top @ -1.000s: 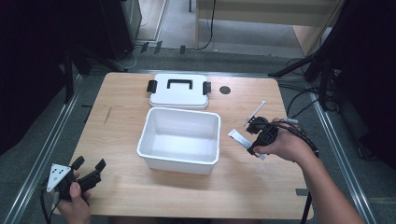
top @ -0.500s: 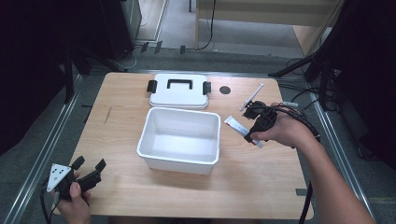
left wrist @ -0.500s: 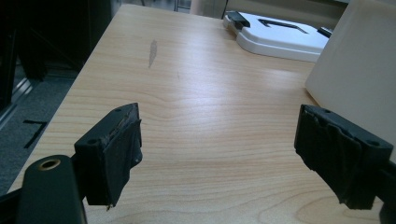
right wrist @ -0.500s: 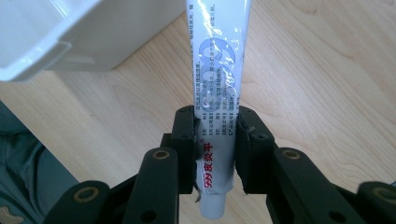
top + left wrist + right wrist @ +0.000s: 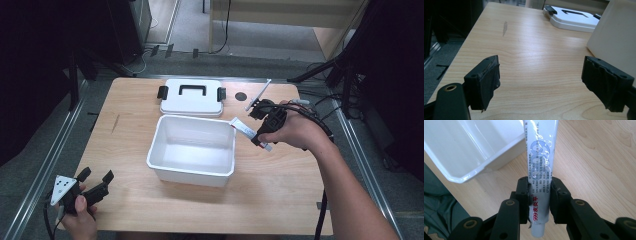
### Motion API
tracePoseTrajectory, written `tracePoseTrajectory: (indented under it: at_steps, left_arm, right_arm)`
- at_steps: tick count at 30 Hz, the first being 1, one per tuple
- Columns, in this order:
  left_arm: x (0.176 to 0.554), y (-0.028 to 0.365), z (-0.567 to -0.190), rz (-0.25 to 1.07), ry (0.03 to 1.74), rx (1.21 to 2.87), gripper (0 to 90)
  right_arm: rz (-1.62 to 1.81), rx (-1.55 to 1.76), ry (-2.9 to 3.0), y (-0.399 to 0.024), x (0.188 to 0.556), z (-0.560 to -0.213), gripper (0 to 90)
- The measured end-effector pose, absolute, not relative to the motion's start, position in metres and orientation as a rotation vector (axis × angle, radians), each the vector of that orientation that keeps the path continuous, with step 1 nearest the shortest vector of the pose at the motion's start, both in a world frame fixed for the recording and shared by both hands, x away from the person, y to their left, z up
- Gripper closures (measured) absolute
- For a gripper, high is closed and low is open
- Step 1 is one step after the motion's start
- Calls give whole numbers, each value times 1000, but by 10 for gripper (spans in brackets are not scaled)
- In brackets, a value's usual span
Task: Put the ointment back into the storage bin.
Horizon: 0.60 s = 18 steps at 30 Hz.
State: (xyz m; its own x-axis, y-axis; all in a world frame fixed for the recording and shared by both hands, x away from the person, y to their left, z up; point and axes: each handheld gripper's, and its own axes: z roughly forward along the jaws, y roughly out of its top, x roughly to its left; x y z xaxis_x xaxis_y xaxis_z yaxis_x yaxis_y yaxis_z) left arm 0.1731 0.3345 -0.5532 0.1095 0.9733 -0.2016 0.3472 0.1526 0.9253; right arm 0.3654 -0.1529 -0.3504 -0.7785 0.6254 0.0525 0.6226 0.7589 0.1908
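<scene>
A white open box (image 5: 191,172) stands mid-table, its far right corner close to my right gripper (image 5: 260,135). That gripper is shut on a white tube (image 5: 242,127) with printed text, held near its cap end. The tube's flat end reaches the box's rim. In the right gripper view the tube (image 5: 540,157) runs up between the black jaws of the right gripper (image 5: 539,195), beside the box's rim (image 5: 474,173). My left gripper (image 5: 95,181) rests open at the near left corner, and in the left gripper view the left gripper (image 5: 541,80) has bare wood between its jaws.
The box's white lid (image 5: 191,97) with black handle and clips lies behind the box; in the left gripper view the lid (image 5: 571,18) is far ahead. A thin white stick (image 5: 258,94) and a dark round hole (image 5: 241,96) sit at the back right. Free wood lies left of the box.
My right gripper has carried the tube left and away from the person, from right of the box to its far right corner. The left gripper has stayed put.
</scene>
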Motion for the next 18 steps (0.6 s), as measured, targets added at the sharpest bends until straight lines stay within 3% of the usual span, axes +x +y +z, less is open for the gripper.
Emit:
tracePoseTrajectory:
  at_steps: [18]
  left_arm:
    - [173, 334, -553, 783, 1421, 1376, 160]
  right_arm:
    - [388, 990, 2979, -118, 372, -351, 724]
